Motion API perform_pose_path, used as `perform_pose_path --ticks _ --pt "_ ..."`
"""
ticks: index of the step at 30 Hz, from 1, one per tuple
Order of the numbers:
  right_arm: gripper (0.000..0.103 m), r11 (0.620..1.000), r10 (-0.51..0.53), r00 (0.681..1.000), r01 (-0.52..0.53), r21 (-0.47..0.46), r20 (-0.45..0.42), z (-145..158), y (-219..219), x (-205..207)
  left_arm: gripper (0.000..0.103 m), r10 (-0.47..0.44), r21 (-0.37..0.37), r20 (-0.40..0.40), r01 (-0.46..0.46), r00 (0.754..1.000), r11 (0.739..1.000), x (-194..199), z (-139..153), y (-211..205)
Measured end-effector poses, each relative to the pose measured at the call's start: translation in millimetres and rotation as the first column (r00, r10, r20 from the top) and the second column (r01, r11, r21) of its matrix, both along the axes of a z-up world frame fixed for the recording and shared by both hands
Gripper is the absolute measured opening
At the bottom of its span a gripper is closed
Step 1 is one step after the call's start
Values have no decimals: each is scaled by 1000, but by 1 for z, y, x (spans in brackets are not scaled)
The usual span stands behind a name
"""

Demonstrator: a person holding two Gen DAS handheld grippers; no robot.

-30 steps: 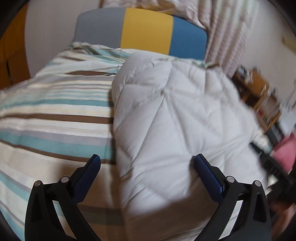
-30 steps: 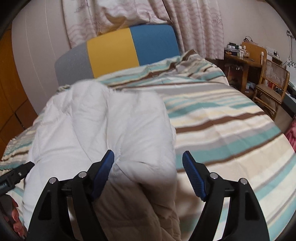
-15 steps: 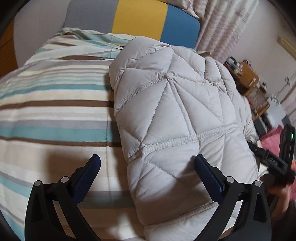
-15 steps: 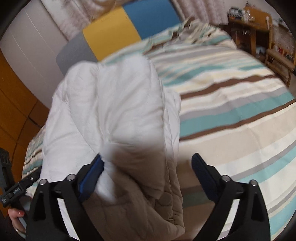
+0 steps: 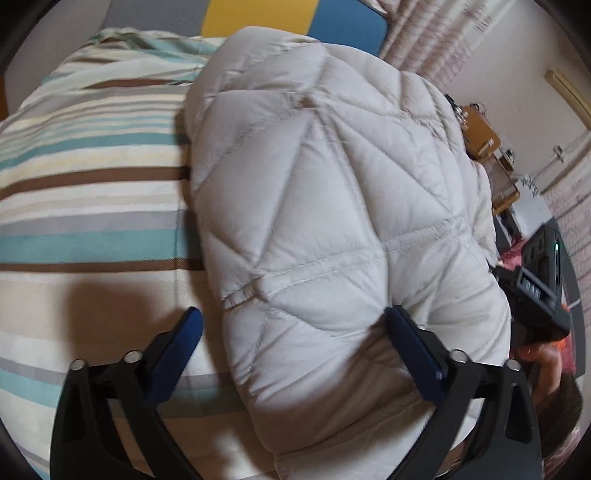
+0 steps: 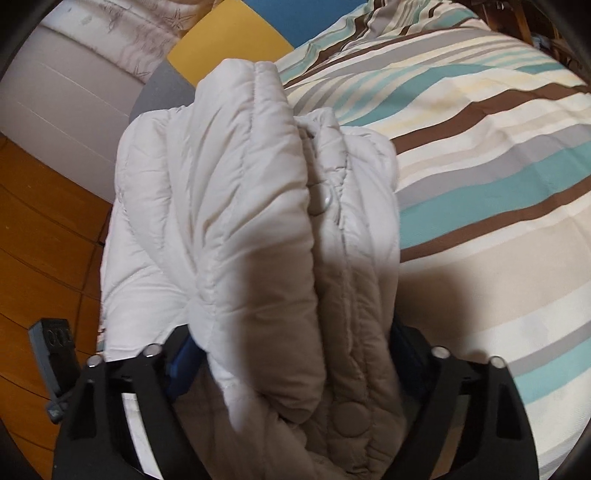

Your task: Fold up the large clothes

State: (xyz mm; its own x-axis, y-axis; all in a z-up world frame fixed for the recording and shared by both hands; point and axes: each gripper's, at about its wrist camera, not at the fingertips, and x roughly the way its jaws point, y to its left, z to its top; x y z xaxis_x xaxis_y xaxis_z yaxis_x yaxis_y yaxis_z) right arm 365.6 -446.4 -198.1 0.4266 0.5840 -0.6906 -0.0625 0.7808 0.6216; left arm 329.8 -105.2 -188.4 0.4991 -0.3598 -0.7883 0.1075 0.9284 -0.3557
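Observation:
A pale grey quilted down jacket (image 5: 332, 206) lies folded on the striped bed; it also fills the middle of the right wrist view (image 6: 251, 221). My left gripper (image 5: 295, 354) is open, its blue pads wide apart; the left pad (image 5: 177, 354) is over the bedcover and the right pad (image 5: 413, 354) touches the jacket's near bulge. My right gripper (image 6: 291, 362) is open, and the jacket's near end sits between its jaws, hiding most of both pads. The jacket's snap buttons (image 6: 347, 421) show along the front seam.
The bed has a striped teal, brown and cream cover (image 5: 85, 177) and a grey, yellow and blue headboard (image 5: 258, 14). The right gripper's body (image 5: 535, 291) and the person's hand show at right. Wooden floor (image 6: 40, 236) lies left of the bed. Wooden furniture (image 5: 480, 136) stands beyond.
Both grippers have moved forward and down onto the jacket's near end, which now fills more of each view. The right gripper's jaws now straddle the jacket's folded edge.

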Motion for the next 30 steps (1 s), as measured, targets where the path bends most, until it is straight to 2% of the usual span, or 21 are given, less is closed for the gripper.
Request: perform_pose_path --ticks 6,9,13,17,24,30 --pt "59 1000 6 997 -4 -21 80 15 6 -10 57 -49 85 74 42 996 995 -11 13 -19" --pt "54 999 13 990 -7 -44 141 25 14 -22 48 -69 116 133 54 989 992 -21 22 -25" --pt "50 999 34 976 -24 -49 216 42 26 -38 42 -100 118 187 79 977 990 -29 37 -25" --pt "47 998 63 962 -57 -32 265 53 42 -54 38 -77 122 239 49 968 991 -42 49 -10" --pt "46 991 126 932 -131 -6 340 68 98 -59 35 -9 162 343 -50 939 986 -79 66 30" --pt "46 971 208 901 -236 29 381 71 172 -59 35 85 195 388 -171 918 966 -105 72 80"
